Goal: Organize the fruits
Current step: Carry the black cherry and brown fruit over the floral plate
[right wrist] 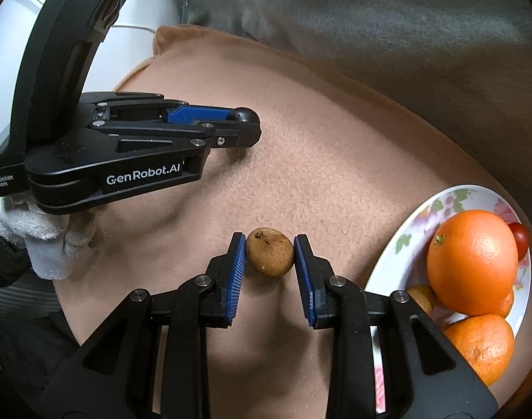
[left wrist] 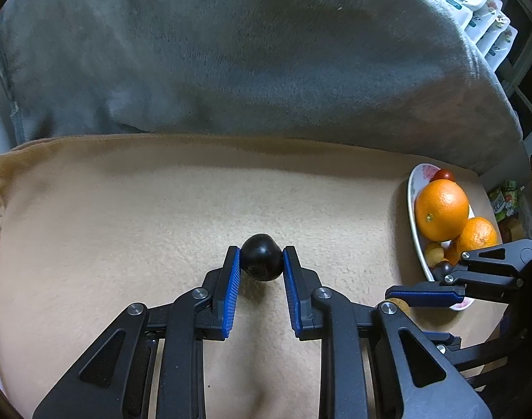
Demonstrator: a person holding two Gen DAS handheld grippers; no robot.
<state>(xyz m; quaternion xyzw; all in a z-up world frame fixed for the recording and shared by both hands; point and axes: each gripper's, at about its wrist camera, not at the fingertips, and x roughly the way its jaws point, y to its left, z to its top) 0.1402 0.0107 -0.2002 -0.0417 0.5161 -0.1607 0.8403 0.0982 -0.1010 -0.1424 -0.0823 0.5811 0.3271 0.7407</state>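
Two hand-held grippers each carry a small fruit above a tan blanket (left wrist: pixel 126 209) spread over a cushioned seat, a grey throw (left wrist: pixel 231 52) draped behind. The left gripper (left wrist: pixel 261 262) has its jaws clamped on a dark, glossy round fruit (left wrist: pixel 260 257), pinched near the tips of the blue ribbed pads, probably so the fruit stays in the camera's sight and can drop cleanly. The right gripper (right wrist: pixel 270 256) grips a brown, rough-skinned fruit (right wrist: pixel 270 256) the same way, stem scar facing up. Both point steeply downward.

Just to the right sits a floral plate (right wrist: pixel 405 230), already holding a large orange (right wrist: pixel 472 262), a smaller orange (right wrist: pixel 482 345), a cherry tomato (right wrist: pixel 520 239) and a small yellowish fruit (right wrist: pixel 421 296). The plate looks like the collecting point, and both held pieces appear bound for it.
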